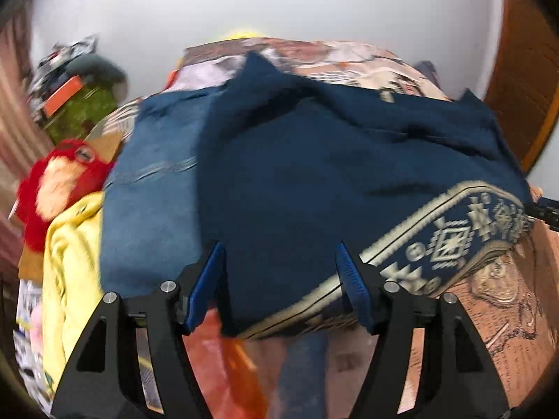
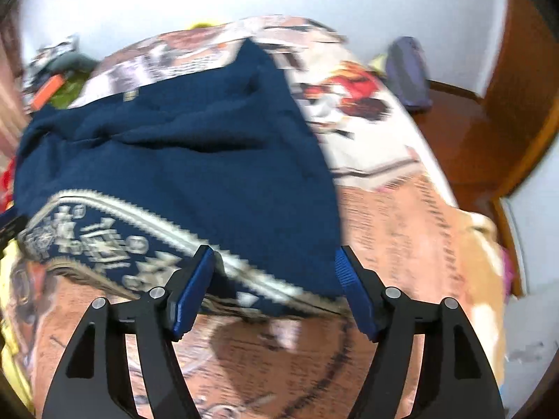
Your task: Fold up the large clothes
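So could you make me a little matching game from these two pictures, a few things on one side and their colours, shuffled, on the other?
Things:
1. big garment spread on the bed
2. fluffy toy at the left edge
3. cloth below the toy
4. door at the right

Colours:
A. yellow
B. brown wood
C. navy with a pale patterned band
D. red

Pairs: 1-C, 2-D, 3-A, 4-B

Both wrist views angled down, close over shared navy garment (image 1: 314, 160) (image 2: 195, 146)
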Available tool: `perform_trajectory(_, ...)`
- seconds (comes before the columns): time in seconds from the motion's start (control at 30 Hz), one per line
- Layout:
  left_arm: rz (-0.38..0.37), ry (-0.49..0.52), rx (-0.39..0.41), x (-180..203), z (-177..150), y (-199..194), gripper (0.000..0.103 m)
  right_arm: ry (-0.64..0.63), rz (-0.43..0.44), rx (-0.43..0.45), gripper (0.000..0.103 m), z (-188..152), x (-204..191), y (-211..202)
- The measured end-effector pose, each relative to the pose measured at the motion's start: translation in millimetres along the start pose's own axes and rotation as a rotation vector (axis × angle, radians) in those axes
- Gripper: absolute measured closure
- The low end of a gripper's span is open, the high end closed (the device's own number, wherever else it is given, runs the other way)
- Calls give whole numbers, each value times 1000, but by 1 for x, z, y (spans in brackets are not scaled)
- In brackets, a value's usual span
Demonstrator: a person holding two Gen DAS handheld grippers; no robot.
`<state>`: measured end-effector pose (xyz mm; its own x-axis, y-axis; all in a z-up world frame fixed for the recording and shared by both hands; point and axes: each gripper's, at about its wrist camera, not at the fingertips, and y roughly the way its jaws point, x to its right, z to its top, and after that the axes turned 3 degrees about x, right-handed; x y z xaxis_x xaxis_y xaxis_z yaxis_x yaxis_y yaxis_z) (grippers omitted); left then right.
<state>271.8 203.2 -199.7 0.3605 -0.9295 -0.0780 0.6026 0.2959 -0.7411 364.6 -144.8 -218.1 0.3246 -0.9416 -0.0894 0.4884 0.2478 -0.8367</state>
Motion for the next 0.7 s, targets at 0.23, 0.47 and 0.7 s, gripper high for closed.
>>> perform_trajectory(0.23, -17, -242, -61, -53, -22, -6, 37, 52, -36, 0, 35, -8, 24, -27)
perform_trajectory(0.47, -331, -577, -178, -78, -54, 12, 37, -30, -27, 41, 35, -9, 5, -50)
perform_trajectory(0.7, -453, -653, -180, -55, -41, 41, 36, -99, 11, 38, 35, -15, -23, -50)
